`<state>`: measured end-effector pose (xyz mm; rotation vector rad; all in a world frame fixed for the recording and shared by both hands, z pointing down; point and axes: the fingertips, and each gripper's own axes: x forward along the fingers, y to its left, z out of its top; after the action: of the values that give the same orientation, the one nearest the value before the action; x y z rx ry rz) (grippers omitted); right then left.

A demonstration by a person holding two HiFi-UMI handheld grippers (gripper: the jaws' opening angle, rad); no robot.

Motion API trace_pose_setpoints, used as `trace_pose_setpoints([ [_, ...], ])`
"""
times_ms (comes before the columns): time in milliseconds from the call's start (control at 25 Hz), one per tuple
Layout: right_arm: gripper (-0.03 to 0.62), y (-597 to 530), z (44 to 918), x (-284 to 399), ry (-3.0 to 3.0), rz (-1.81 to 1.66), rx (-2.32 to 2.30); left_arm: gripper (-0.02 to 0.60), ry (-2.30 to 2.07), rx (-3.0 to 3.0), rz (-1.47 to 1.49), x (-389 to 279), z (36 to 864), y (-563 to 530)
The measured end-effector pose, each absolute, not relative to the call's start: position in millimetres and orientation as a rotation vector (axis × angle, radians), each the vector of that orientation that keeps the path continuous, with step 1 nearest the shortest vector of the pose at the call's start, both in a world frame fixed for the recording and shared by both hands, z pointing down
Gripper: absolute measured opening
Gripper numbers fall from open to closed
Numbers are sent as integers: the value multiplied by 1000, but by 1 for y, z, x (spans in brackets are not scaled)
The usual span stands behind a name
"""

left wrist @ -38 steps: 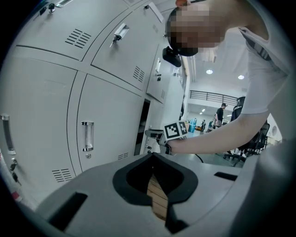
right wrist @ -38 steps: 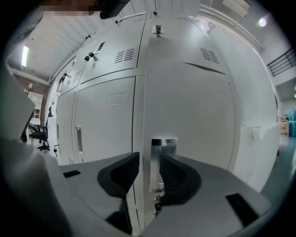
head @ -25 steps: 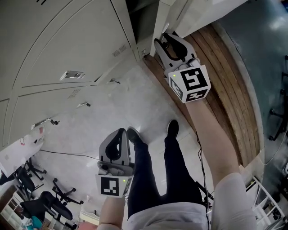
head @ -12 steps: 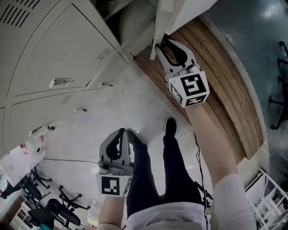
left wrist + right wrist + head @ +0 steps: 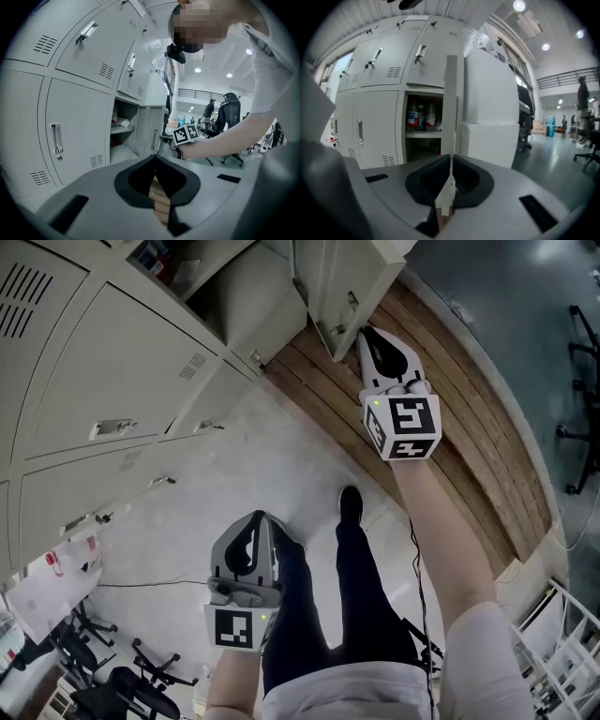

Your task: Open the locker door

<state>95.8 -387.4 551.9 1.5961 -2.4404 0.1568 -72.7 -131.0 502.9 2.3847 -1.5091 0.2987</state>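
The grey locker door (image 5: 328,277) stands swung out from its open compartment (image 5: 253,296), which holds bottles (image 5: 417,115). My right gripper (image 5: 366,332) is at the door's free lower corner and its jaws are closing. In the right gripper view the door's thin edge (image 5: 451,103) runs straight into the jaw line of the right gripper (image 5: 450,158), and a pale sliver shows between the pads. My left gripper (image 5: 261,517) hangs low by the person's leg, shut and empty. In its own view the left gripper (image 5: 155,159) points toward the door (image 5: 153,136).
Closed lockers (image 5: 112,362) fill the left side. A wooden strip of floor (image 5: 450,390) runs under the right arm. White boxes (image 5: 492,108) stand right of the door. The person's legs (image 5: 309,615) are below, and office chairs (image 5: 112,681) stand at the bottom left.
The door has swung wider open and away from the lockers. My right gripper has gone with it to the right, and its jaws have gone from open to nearly closed. The left gripper has barely moved.
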Motion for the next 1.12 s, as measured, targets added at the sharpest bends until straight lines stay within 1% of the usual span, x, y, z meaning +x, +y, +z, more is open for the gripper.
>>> trace_pose_setpoints([
  [120, 15, -386, 552, 118, -2391, 157, 1665, 3, -1493, 2403, 308, -66, 502, -131],
  [280, 14, -380, 547, 120, -2413, 130, 1644, 3, -1487, 2410, 308, -62, 501, -133],
  [480, 14, -370, 539, 107, -2466, 107, 1614, 2, -1512, 2409, 313, -68, 499, -139],
  [880, 14, -332, 513, 74, -2592, 37, 1522, 3, -1639, 2425, 287, -106, 481, -158],
  [1120, 14, -298, 506, 63, -2658, 72, 1482, 2, -1670, 2393, 237, -120, 477, -162],
])
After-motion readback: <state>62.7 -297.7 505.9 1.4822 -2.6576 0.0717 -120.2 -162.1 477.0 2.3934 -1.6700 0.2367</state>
